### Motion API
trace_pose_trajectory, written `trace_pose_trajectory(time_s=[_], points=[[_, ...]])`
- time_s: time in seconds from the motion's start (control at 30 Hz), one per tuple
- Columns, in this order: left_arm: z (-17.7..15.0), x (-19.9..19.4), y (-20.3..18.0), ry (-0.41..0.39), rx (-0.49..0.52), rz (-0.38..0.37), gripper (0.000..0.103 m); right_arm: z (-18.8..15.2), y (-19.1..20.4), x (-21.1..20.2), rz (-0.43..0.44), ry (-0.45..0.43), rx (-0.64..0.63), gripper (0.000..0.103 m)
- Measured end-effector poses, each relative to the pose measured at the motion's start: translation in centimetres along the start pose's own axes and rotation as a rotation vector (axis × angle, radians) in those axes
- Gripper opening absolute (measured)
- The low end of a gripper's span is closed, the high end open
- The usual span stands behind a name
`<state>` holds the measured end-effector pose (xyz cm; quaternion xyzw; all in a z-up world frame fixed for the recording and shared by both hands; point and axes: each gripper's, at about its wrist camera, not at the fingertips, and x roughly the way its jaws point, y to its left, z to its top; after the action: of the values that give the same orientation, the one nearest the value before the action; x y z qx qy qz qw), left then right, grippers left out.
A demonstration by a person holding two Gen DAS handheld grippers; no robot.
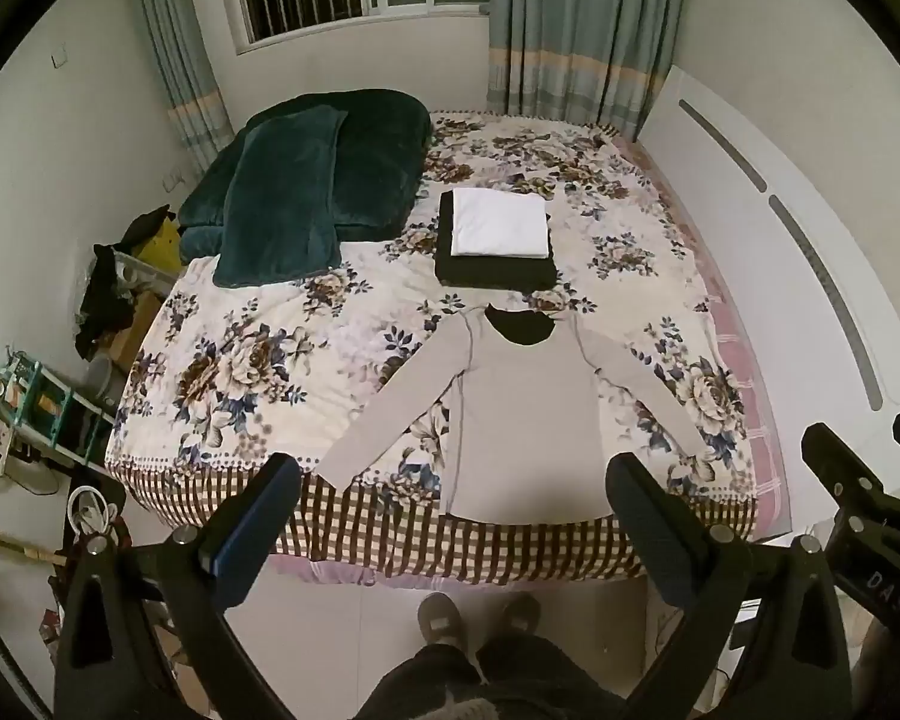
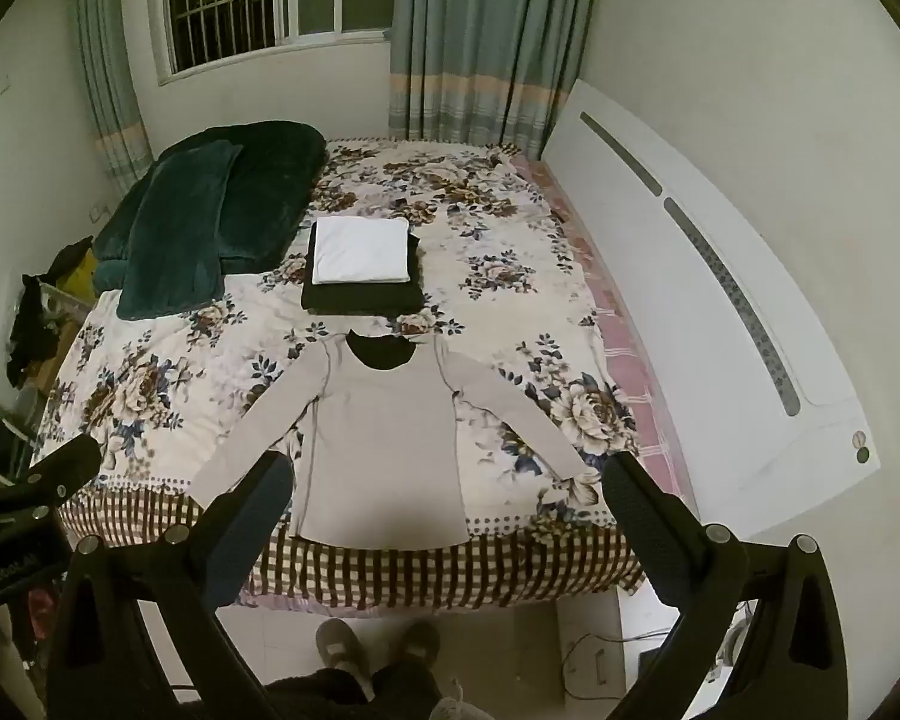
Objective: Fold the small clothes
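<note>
Both grippers hang in the air over the foot of the bed (image 1: 222,360), above the floor where the person's slippers (image 1: 441,624) stand. Left gripper (image 1: 456,516) has its jaws spread wide with nothing between them; right gripper (image 2: 444,510) is just as wide and just as empty. They sit side by side, the right one showing at the right edge of the left camera's view, both tipped down and looking along the bed toward the window (image 2: 270,0).

Largest on the floral cover is a dark green blanket (image 1: 318,180), heaped at the far left. Nearer, and straight ahead of both tools, a pale long-sleeved shirt (image 1: 528,414) lies flat, sleeves spread out to either side, dark collar pointing away, hem at the checked border close to the fingertips. Neither gripper touches it. Just beyond the collar is a stack: a folded black garment (image 1: 492,273) with a smaller folded white one (image 1: 498,222) on top.
</note>
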<state>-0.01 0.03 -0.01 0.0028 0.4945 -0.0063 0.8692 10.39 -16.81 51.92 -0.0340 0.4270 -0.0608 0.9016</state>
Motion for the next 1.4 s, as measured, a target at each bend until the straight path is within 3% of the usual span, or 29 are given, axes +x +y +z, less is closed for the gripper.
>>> trace_pose_trajectory(time_s=[1.13,1.4], points=[[0.8,-0.5,-0.6,-0.02,-0.001,-0.008,0.103,0.4,-0.1,-1.2,-0.007,-0.026,-0.003,0.103],[2.4,-1.1,-1.6,-0.025,-0.003,-0.007,0.103,1.0,0.2,-1.9,-0.007,-0.029,-0.002,0.103]])
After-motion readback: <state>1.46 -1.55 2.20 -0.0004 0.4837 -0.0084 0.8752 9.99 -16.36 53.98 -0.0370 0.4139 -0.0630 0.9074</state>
